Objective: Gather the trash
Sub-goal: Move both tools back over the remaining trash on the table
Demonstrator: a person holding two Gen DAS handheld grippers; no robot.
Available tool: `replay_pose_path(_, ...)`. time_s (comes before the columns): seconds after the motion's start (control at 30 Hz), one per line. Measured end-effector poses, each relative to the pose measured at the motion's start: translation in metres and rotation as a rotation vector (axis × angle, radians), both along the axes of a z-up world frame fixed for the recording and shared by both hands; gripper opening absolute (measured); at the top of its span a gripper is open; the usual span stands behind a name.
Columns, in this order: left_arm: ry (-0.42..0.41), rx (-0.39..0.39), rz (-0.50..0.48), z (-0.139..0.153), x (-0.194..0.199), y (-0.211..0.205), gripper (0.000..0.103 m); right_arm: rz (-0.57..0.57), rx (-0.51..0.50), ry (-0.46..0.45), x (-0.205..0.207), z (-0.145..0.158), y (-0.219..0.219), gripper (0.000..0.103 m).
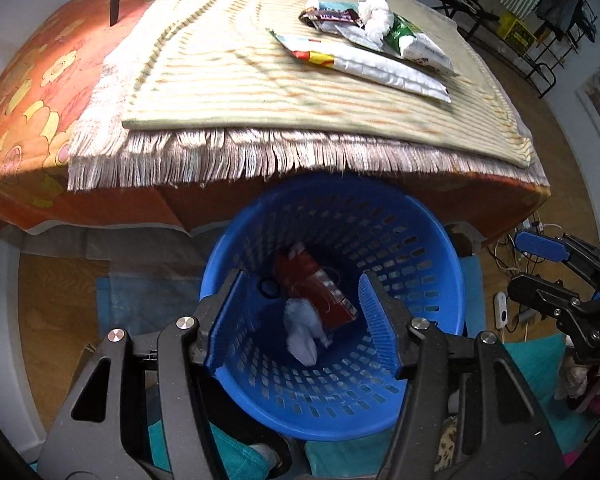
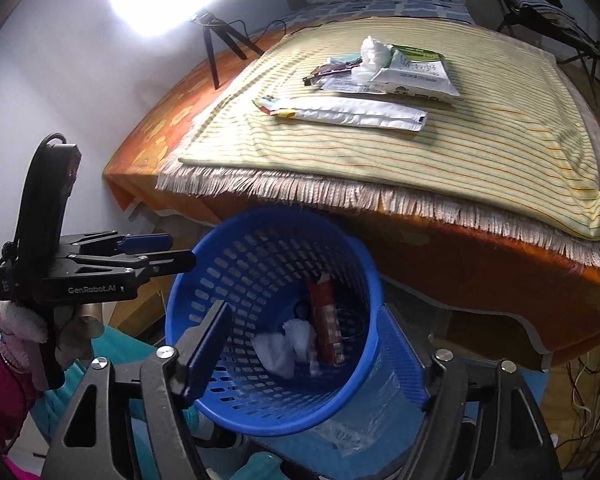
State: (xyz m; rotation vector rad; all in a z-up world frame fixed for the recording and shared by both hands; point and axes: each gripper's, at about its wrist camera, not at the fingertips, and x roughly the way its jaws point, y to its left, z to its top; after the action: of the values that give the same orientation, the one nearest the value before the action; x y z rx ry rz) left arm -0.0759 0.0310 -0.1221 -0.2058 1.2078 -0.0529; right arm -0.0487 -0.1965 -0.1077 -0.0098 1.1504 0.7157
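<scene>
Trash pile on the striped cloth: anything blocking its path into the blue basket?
Nothing visible. The trash pile lies uncovered on the striped cloth; the blue basket sits open-topped below the fringed table edge. Both tongs, left and right, are open and empty.

A basket (image 1: 432,264) stands on the floor just before the counter's (image 1: 500,120) near edge, partly under the fringe (image 1: 204,156) of the mat (image 1: 220,80) that covers the counter top. In the basket lie a wrapper (image 1: 320,288) and, nearer, crumpled paper (image 1: 302,330). On the mat, toward the far right corner, trash lies in a heap: a long pouch (image 1: 384,68) nearest, a wipes packet (image 1: 420,50) behind it, a tissue wad (image 1: 374,18) on top. A tripod (image 2: 220,46) stands at the far left edge.
</scene>
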Motion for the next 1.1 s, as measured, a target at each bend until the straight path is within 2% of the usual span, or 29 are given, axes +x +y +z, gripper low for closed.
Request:
replay_pose_path(0.13, -0.020, 0.000, -0.004, 0.009, 0.007, -0.001, 0.060, -0.026, 0.009, -0.008, 0.007, 0.005, -0.003, 0.085)
replay_pose_path(0.37, -0.083, 0.019, -0.028, 0.035, 0.029, -0.004, 0.060, -0.071, 0.027, -0.038, 0.031, 0.019, -0.010, 0.086)
replay_pose_path(0.73, -0.147, 0.052, -0.049, 0.062, 0.082, -0.010, 0.060, -0.179, 0.061, -0.132, 0.106, 0.050, -0.013, 0.093)
replay_pose_path(0.9, -0.160, 0.059, -0.043, 0.065, 0.110, -0.009, 0.060, -0.220, 0.085, -0.098, 0.148, 0.049, -0.013, 0.093)
replay_pose_path(1.1, -0.155, -0.008, 0.009, 0.063, 0.138, 0.002, 0.060, -0.229, 0.064, -0.047, 0.192, 0.036, -0.008, 0.093)
